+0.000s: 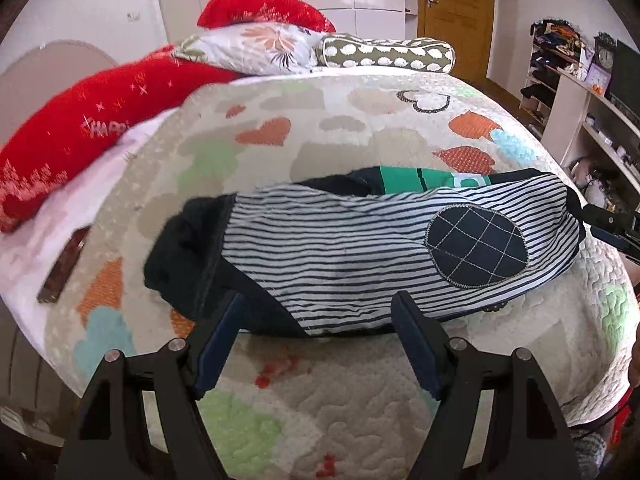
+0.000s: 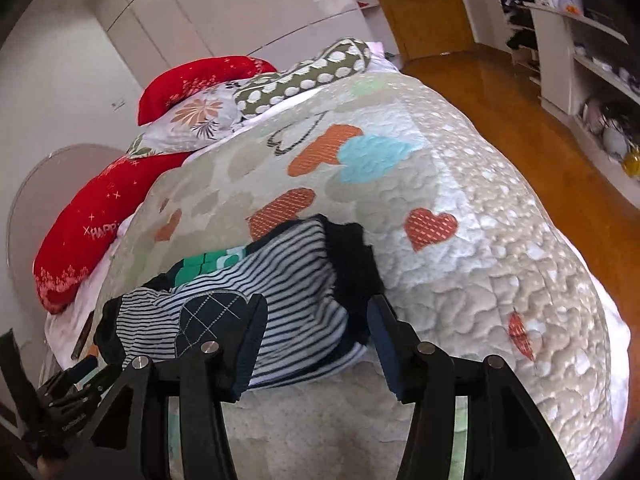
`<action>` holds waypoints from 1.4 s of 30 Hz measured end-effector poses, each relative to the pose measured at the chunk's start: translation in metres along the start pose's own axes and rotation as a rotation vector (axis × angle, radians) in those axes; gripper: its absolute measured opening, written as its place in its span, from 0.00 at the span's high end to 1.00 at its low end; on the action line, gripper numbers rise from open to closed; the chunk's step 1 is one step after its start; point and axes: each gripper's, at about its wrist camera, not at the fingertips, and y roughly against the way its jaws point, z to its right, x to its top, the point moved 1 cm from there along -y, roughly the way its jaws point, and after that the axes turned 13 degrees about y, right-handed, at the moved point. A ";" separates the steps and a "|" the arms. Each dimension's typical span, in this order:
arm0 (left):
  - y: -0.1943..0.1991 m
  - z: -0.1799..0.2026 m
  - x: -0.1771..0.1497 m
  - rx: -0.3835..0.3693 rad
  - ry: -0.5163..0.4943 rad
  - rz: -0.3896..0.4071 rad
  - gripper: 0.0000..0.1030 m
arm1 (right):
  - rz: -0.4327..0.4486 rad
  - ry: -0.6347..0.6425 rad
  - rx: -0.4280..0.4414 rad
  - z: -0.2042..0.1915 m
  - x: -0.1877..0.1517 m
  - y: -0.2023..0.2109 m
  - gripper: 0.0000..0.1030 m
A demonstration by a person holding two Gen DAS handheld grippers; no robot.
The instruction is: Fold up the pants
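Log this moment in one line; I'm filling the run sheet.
stage: pre-grasp | pants: striped, folded on quilt | left gripper: jaws open at near edge | right gripper: jaws open at cuff end

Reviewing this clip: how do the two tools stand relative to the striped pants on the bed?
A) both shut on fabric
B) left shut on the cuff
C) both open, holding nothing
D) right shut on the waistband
C: the left tool and right tool both gape open at the near edge of the striped pants, nothing between the fingers.

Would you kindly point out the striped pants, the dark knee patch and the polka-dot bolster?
striped pants point(image 1: 340, 256): left wrist view, striped leg fabric.
knee patch point(image 1: 478, 246): left wrist view, patch centre.
polka-dot bolster point(image 1: 384, 54): left wrist view, its middle.
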 end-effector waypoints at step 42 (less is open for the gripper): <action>-0.111 0.253 0.091 -0.445 -0.311 -0.391 0.26 | 0.042 -0.055 0.109 0.030 -0.025 -0.020 0.38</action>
